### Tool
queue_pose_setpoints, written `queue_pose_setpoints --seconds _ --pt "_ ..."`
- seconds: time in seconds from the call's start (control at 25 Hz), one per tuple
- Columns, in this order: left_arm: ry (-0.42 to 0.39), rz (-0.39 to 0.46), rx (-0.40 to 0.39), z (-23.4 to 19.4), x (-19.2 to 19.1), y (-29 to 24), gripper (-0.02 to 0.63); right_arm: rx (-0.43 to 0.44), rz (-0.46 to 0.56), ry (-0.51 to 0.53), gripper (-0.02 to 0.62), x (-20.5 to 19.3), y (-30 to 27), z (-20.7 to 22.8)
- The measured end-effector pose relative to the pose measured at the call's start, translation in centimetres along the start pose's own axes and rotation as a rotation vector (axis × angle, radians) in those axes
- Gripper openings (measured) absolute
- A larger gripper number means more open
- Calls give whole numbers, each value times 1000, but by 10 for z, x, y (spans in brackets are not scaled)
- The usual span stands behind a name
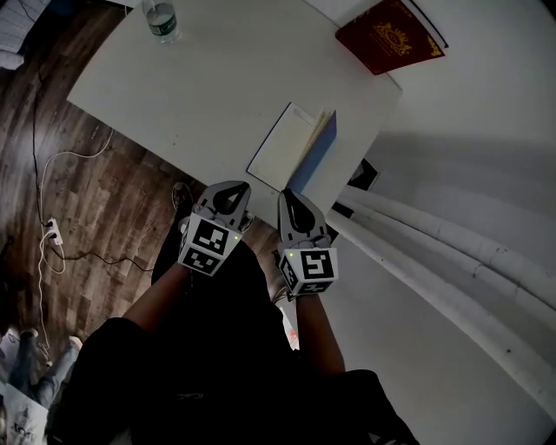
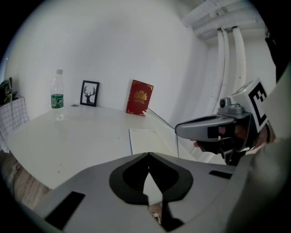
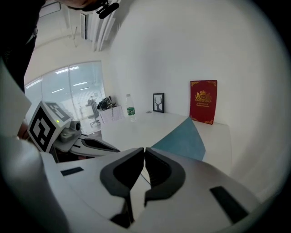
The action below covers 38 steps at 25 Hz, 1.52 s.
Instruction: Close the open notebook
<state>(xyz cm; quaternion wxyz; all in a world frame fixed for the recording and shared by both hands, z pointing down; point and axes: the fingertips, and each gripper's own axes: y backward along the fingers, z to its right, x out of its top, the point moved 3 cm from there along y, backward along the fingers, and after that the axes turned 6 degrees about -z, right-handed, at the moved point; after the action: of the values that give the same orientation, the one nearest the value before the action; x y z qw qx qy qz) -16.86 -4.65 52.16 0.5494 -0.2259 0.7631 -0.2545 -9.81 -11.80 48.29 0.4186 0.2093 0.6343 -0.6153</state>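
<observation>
Blue-covered open paper notebook [image 1: 291, 148] white pages; red hardcover book [image 1: 389, 35] gold crest; white table [image 1: 200, 78]; green-labelled clear plastic bottle [image 1: 162, 19]

right tongs [image 3: 143, 151] together and empty, near the raised blue cover of the notebook [image 3: 182, 142]; red book [image 3: 203, 101] upright behind.

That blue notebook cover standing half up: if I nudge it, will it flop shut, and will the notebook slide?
The blue cover stands tilted without sagging, so it is probably stiff enough to swing over as one piece. The notebook looks thin and lies on a smooth white table near its edge, so it may slide when pushed.
</observation>
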Motion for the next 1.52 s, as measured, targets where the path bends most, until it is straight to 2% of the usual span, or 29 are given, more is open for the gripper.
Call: queue_pose_setpoints --seconds 0.28,0.68,1.52 --pt "22 8 29 -21 -3 7 3 11 -36 40 25 4 -17 -6" --pt "58 18 27 -35 -8 11 3 14 -111 134 25 0 -37 -17" --pt "87 15 3 -62 -20 18 3 50 -247 130 26 -22 -83 -28"
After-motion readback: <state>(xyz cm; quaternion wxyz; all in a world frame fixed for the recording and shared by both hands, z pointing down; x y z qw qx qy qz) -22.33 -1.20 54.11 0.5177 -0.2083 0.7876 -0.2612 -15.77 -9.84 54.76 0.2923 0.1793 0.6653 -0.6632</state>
